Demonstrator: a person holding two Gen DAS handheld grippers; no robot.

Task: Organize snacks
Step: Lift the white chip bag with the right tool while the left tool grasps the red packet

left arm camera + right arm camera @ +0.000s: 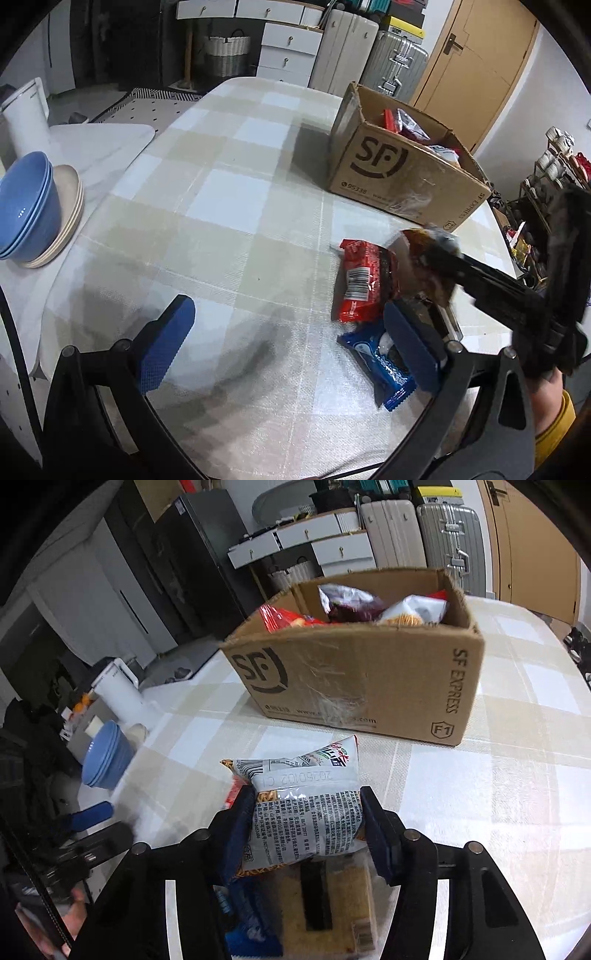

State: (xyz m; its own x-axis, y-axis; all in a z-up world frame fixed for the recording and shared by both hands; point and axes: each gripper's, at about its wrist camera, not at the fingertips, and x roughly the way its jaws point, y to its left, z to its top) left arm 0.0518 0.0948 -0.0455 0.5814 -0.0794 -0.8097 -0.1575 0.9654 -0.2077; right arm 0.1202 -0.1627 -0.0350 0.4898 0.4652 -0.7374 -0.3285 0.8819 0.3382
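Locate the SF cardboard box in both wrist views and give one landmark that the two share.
Left wrist view: the cardboard box stands upper right on the checked tablecloth, logo side facing the camera, beyond the red snack pack.
Right wrist view: the box fills the upper middle, open, snack bags inside, beyond the bag in the right gripper.
Shared landmark: the stacked blue bowls at the left.

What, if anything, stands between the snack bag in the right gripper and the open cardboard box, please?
Nothing visible: the right gripper holds the snack bag, and only bare tablecloth separates it from the cardboard box, whose top is open.
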